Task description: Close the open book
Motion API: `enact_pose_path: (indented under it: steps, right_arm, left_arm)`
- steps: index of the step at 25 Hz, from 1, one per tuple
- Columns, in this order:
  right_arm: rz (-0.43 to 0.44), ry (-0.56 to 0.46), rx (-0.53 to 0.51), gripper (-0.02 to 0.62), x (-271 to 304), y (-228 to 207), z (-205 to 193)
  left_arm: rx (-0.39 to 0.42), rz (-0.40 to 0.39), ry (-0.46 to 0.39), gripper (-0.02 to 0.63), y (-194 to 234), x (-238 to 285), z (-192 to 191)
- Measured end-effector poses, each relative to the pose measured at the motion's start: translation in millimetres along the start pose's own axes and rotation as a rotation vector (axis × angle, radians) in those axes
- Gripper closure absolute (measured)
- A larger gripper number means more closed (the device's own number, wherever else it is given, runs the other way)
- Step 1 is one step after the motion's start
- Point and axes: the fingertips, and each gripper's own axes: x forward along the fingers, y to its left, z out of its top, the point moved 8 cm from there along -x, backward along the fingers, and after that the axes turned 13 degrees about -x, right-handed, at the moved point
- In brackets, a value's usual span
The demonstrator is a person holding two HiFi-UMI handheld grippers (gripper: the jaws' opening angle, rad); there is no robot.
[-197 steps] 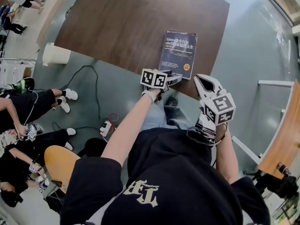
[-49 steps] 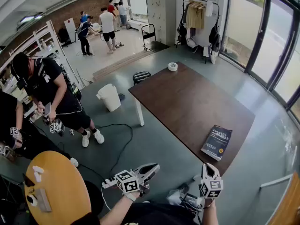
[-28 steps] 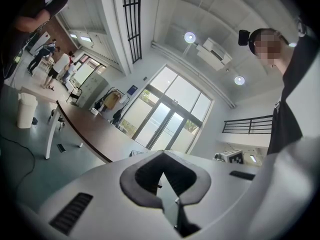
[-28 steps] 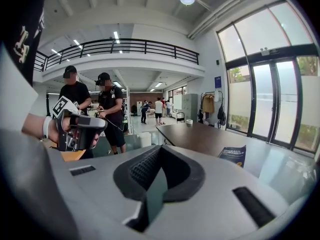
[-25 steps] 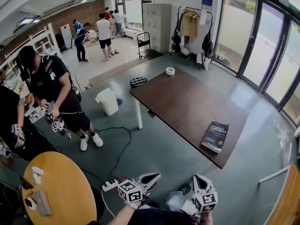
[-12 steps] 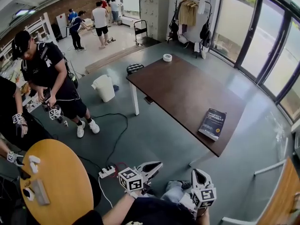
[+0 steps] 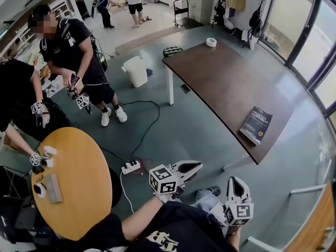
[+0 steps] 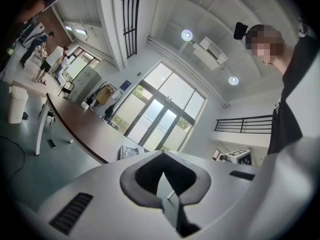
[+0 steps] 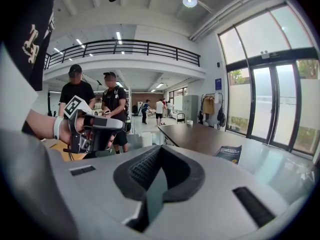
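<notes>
Two grippers show at the bottom of the head view, both well apart from the book [image 7: 256, 125]. The book lies closed, dark cover up, on the brown table [image 7: 220, 72], right at the table's long edge and near one corner. The left gripper [image 7: 195, 166] is held roughly level above the grey floor [image 7: 173, 135]. Its jaws are pressed together with nothing between them, and in the left gripper view they meet in one tight seam, with the book small beyond them on the table. The right gripper [image 7: 234, 181] sits further right, just above the person's black shirt [image 7: 178, 235], and tips slightly downward. Its jaws are pressed together too and empty, as the right gripper view shows, where the book lies on the table to the right of the jaws. A roll of white tape [image 7: 211, 42] rests at the table's far end. A round wooden table [image 7: 79, 182] stands at the left, with a white power strip [image 7: 131, 167] on the floor between it and the left gripper. A white bin [image 7: 136, 71] stands near the brown table's leg
</notes>
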Motion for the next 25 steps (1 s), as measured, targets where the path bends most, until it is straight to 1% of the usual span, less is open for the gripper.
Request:
enact_pose_path:
  steps: [5,15,20,25]
  right_arm:
    - [0.023,0.005,0.021,0.607,2.3,5.4,3.3]
    - [0.049,-0.055,0.028,0.607,3.6,12.7,20.3]
    - [0.076,-0.081,0.025,0.607,3.7,21.3,4.7]
    - [0.093,-0.078,0.021,0.607,1.4,29.8,11.9]
  left_arm:
    - [-0.007,0.025,-0.009,0.600,3.0,-10.4,-4.4]
    - [0.065,0.040,-0.035,0.600,-12.4,-20.4,7.5]
    - [0.086,0.039,-0.037,0.600,-17.8,-27.2,5.5]
    - [0.098,0.042,-0.042,0.600,-23.7,-30.6,4.2]
